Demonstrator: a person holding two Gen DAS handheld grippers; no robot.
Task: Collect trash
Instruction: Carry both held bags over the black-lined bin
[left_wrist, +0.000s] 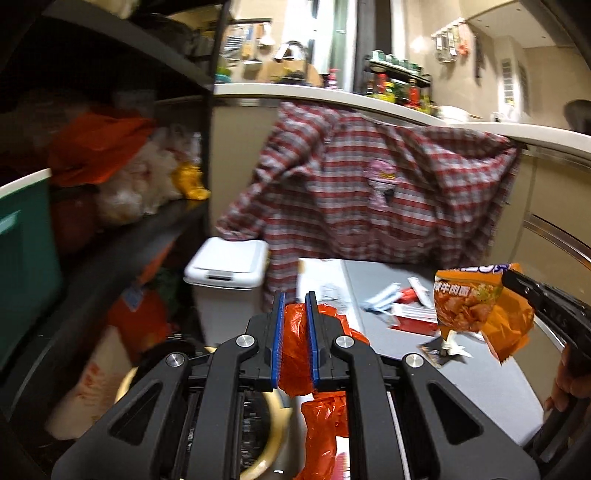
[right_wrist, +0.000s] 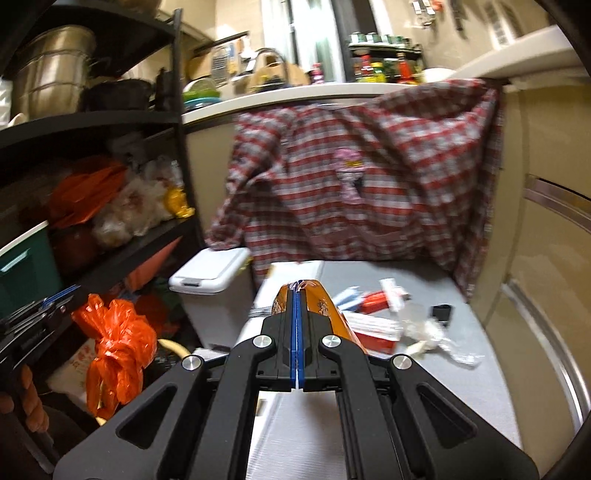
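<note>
Currently your left tool (left_wrist: 295, 299) is clamped on a crumpled orange plastic bag (left_wrist: 299, 347): the blue pads pinch its upper part and the knotted tail hangs below the jaws. From the right wrist view, the same bag (right_wrist: 114, 347) dangles clear of everything, in front of the black shelving rack (right_wrist: 110, 122).

Your right tool (right_wrist: 297, 295) is pinched fully together on an orange instant-noodle wrapper (right_wrist: 325, 302). The left wrist view shows that wrapper (left_wrist: 476, 306) held by its top corner, hanging in the air above the grey tabletop (left_wrist: 480, 376), not touching it.

The white swing-lid trash bin (left_wrist: 229, 266) stands on the floor between the rack and the tabletop's left edge, lid down. Both held items are near it, neither over it.

Still lying on the tabletop, toward the far side:
- red and white flat packets (right_wrist: 373, 328), overlapping
- a small blue and white wrapper (left_wrist: 380, 295)
- crumpled clear plastic (right_wrist: 443, 343), near the right edge
- a small black box-like piece (right_wrist: 441, 312), just behind that plastic

A red and white checked shirt (left_wrist: 369, 192) is draped from the white counter edge (left_wrist: 406, 107) behind the tabletop; its lower hem reaches the tabletop's back edge.

Frames are motion-blurred, so print on the small packets is unreadable.
</note>
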